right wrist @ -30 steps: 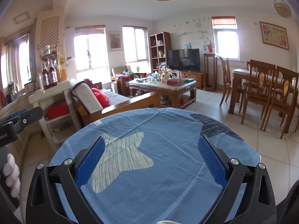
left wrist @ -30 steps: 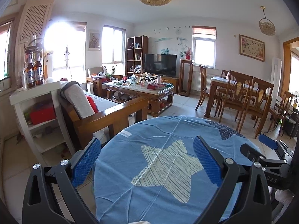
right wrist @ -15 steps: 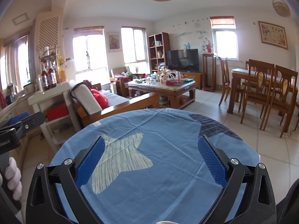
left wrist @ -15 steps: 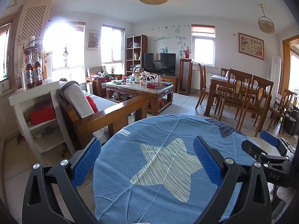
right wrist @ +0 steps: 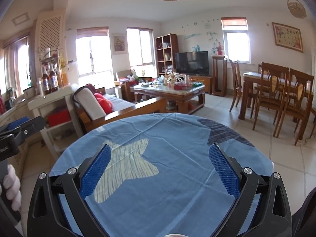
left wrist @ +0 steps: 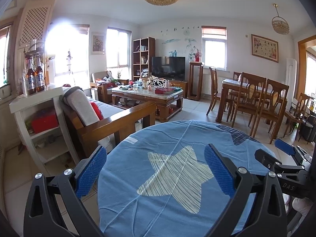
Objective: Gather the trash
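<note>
Blue cloth w/ pale star (left wrist: 173,179) covers round bench, near edge cut off. No trash discernible; coffee-table clutter (right wrist: 173,82) too small to identify. Left claw (left wrist: 156,172) & right claw (right wrist: 160,170) hover level, spread wide, empty.

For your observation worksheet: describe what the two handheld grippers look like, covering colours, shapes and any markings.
Both the left gripper and the right gripper have glossy black frames with triangular cut-outs and silver screw heads. Each carries two long fingers faced with blue pads of dimpled, mesh-like texture. Seen side-on from the left wrist view, the right gripper's body bears white lettering, "DAS". No cables or sleeves are visible.
</note>
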The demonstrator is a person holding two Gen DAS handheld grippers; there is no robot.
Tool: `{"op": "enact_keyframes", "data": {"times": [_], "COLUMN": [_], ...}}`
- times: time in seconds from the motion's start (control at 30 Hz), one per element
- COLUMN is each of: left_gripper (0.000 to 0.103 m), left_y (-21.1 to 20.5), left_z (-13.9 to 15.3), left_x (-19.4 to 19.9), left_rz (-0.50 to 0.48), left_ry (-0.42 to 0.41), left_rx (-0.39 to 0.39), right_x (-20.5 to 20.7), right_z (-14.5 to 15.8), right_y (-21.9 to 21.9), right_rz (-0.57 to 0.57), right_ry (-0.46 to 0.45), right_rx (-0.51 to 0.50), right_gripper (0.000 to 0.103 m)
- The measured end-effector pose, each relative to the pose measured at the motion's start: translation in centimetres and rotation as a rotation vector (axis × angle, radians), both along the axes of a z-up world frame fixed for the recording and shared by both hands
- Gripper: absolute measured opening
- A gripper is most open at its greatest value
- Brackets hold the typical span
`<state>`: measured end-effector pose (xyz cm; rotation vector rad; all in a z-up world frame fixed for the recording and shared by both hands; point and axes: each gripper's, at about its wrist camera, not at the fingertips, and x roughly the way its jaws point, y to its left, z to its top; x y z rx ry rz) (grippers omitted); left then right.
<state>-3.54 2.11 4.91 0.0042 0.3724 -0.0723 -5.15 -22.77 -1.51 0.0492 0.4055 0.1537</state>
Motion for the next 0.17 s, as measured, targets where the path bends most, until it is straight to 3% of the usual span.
{"op": "enact_keyframes", "data": {"times": [0.17], "left_gripper": [0.098], "left_y": [-0.11], "left_z": [-0.04], "left_x": [0.16], "left_rz": [0.001], "left_ry": [-0.001], "left_rx": [0.013], "right_x": [0.04], "right_z": [-0.16], "right_y": [-0.1], "right_rz": [0.0], "right_ry": [0.007], "right_rx": [0.001], "right_gripper": [0.098]}}
